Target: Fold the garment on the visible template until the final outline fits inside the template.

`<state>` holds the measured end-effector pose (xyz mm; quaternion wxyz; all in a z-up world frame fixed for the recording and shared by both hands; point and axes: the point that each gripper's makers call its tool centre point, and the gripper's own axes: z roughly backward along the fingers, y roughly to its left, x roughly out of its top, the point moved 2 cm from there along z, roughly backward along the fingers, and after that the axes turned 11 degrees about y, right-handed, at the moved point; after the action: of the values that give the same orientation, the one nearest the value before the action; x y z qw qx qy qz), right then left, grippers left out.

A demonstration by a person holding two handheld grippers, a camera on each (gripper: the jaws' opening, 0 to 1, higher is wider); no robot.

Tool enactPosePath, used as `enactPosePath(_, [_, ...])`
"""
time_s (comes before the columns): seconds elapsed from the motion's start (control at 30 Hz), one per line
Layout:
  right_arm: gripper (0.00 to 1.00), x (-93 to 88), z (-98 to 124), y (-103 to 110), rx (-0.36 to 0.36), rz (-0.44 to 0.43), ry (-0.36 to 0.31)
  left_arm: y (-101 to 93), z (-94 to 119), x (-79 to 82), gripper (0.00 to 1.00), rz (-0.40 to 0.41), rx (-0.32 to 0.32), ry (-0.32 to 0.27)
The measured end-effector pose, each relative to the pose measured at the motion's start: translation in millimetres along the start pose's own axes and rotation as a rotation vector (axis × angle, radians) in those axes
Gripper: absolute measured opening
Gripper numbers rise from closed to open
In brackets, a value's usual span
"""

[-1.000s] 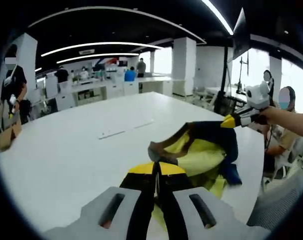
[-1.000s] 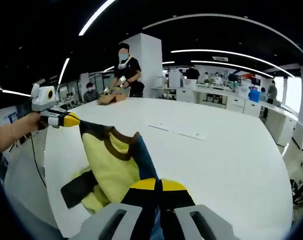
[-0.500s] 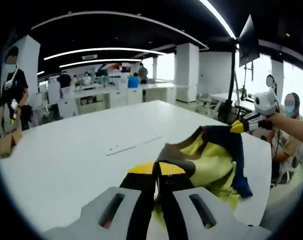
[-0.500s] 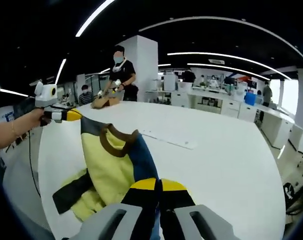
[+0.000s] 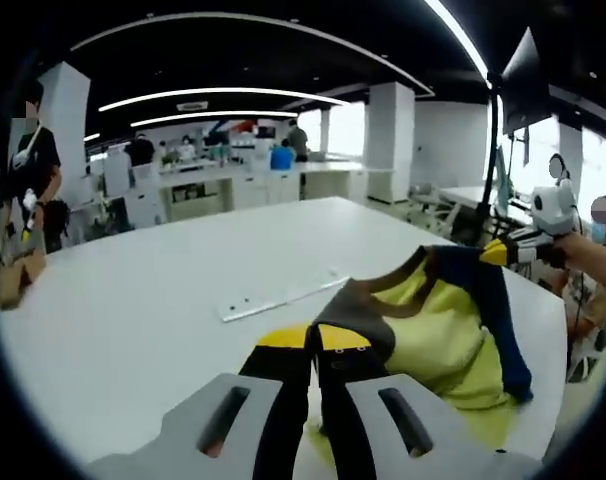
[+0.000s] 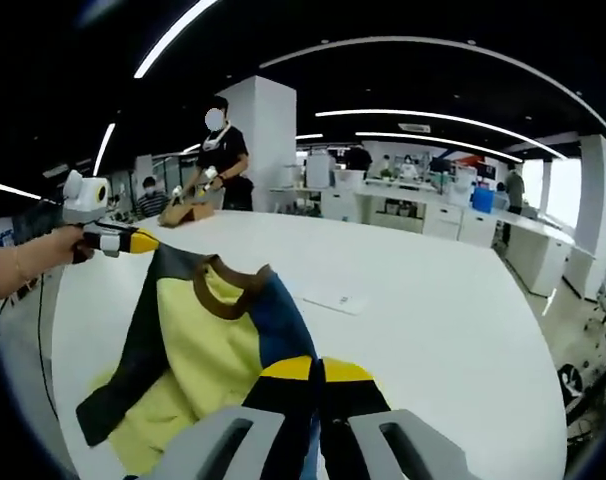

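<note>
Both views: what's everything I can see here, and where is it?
Garment: one, yellow with navy sleeves and a brown collar, held up over the table between both grippers.
Table: one, white, large, under the garment.
Flat strip: one, white, lying on the table beyond the garment.
Person: one, in a black top, standing at the table's far end.
Left hand-held gripper: yellow-tipped, shut on the garment.
Right hand-held gripper: yellow-tipped, shut on the garment.
</note>
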<state>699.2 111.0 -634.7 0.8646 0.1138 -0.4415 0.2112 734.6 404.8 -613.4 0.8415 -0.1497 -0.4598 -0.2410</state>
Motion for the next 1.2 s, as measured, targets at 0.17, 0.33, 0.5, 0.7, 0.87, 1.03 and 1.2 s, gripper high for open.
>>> enactPosePath(0.17, [0.0,3.0,-16.7,-11.9,-0.034,-0.014,-0.002,8.0,-19.7,-0.3,0.0,-0.006,0.009,0.015])
enactPosePath(0.33, [0.0,2.2,-35.7,-16.8,-0.039,-0.022,0.021,16.8,-40.9,-5.5,0.0,-0.009,0.024,0.045])
enactPosePath(0.5, [0.0,-2.3,-61.9,-23.6,-0.076,-0.017,0.047,23.6,-64.1,-13.2,0.0,-0.012,0.03,0.069])
enactPosePath(0.7, [0.0,-12.2,-90.9,-40.2,-0.136,-0.043,0.081,30.9,-86.5,-24.1,0.0,-0.018,0.038,0.094])
enactPosePath(0.87, [0.0,-22.7,-109.6,-53.1,-0.156,-0.096,0.111,37.6,-102.2,-35.6,0.0,-0.009,0.025,0.124])
enactPosePath(1.03, [0.0,-30.2,-126.5,-57.4,-0.166,-0.083,0.132,46.0,-117.4,-51.4,0.0,-0.009,0.036,0.168])
enactPosePath(1.2, [0.0,-35.9,-141.7,-62.7,-0.134,-0.166,0.149,49.5,-129.5,-59.6,0.0,-0.009,0.045,0.192])
